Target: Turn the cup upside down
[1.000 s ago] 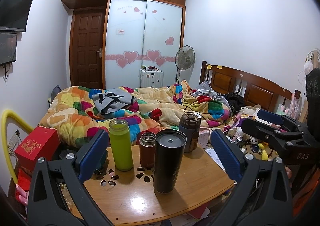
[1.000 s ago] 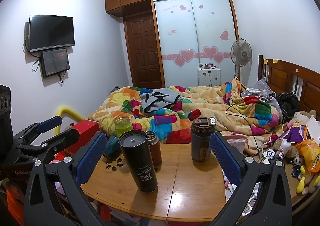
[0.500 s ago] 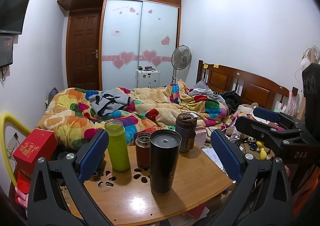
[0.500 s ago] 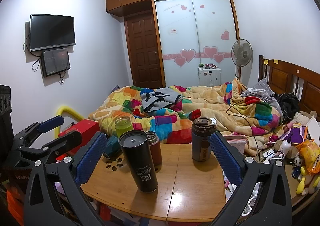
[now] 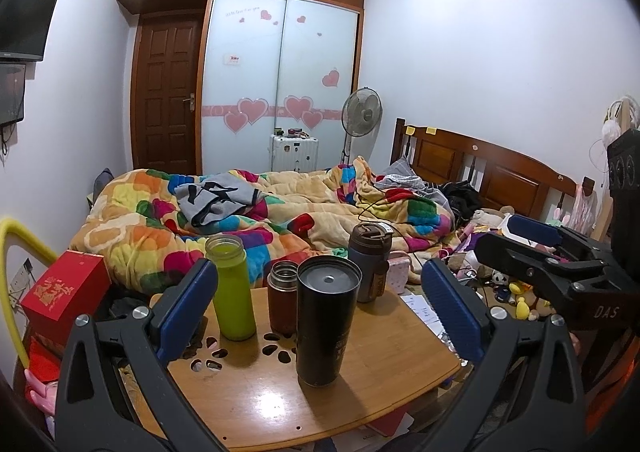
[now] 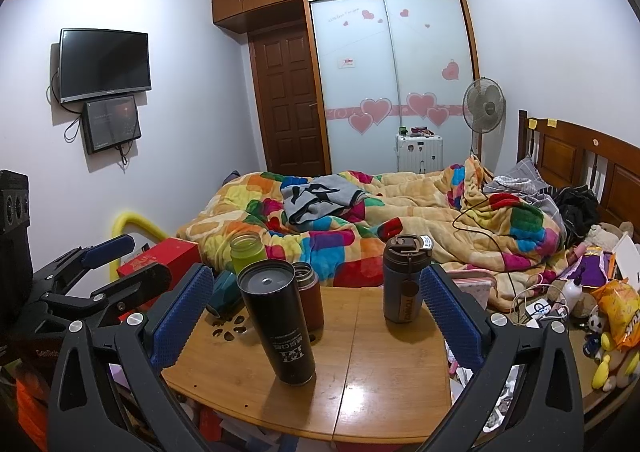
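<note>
A tall black cup (image 5: 325, 322) stands on the wooden table (image 5: 256, 408) with its printed lettering upside down; it also shows in the right wrist view (image 6: 280, 322). My left gripper (image 5: 320, 310) is open and empty, its blue pads on either side of the cup but nearer the camera. My right gripper (image 6: 316, 314) is open and empty, held back from the table; the cup stands just left of its middle. Each gripper shows at the edge of the other's view.
A green bottle (image 5: 231, 288), a small brown flask (image 5: 283, 298) and a grey lidded mug (image 5: 368, 262) stand behind the cup. A red box (image 5: 66, 292) lies left of the table. A bed with a colourful quilt (image 5: 260, 220) is beyond.
The left wrist view has shifted a little, so the cup sits nearer its middle. The cup and bottles have not moved. Both grippers stay open.
</note>
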{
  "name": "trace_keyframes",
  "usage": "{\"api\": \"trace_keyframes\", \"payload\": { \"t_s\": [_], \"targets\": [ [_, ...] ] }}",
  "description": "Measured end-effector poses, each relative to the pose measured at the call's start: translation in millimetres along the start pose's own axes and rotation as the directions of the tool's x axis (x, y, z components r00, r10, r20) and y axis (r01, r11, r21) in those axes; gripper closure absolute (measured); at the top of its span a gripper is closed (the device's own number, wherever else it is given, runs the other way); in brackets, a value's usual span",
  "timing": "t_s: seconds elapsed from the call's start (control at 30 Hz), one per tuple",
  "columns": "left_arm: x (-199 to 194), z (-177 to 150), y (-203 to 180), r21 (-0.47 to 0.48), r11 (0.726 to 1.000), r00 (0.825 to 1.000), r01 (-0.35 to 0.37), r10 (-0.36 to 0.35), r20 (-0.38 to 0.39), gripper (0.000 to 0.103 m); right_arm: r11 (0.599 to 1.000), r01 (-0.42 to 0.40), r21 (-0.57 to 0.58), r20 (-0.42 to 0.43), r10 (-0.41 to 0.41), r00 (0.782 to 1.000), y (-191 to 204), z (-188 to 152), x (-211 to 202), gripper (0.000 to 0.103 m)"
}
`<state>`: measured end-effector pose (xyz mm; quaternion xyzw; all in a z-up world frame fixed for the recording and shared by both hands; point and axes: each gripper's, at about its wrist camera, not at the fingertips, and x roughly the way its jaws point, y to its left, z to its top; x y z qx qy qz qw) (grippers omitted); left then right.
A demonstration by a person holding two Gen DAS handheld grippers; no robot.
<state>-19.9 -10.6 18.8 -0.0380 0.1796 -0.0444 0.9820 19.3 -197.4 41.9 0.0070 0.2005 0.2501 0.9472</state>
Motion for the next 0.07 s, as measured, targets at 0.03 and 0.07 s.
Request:
{"api": "trace_keyframes", "payload": {
  "t_s": [0.03,0.07],
  "targets": [
    [0.2,-0.6,0.3,0.0,1.0,1.0,0.0,0.0,-0.002,0.0,1.0,0.001,0.0,0.0,-0.001,1.0,-0.2,0.0,-0.1,0.0],
    [0.7,-0.5,0.7,-0.001,1.0,1.0,0.0,0.0,-0.004,0.0,1.0,0.001,0.001,0.0,-0.001,1.0,0.0,0.0,0.0,0.0]
  ]
}}
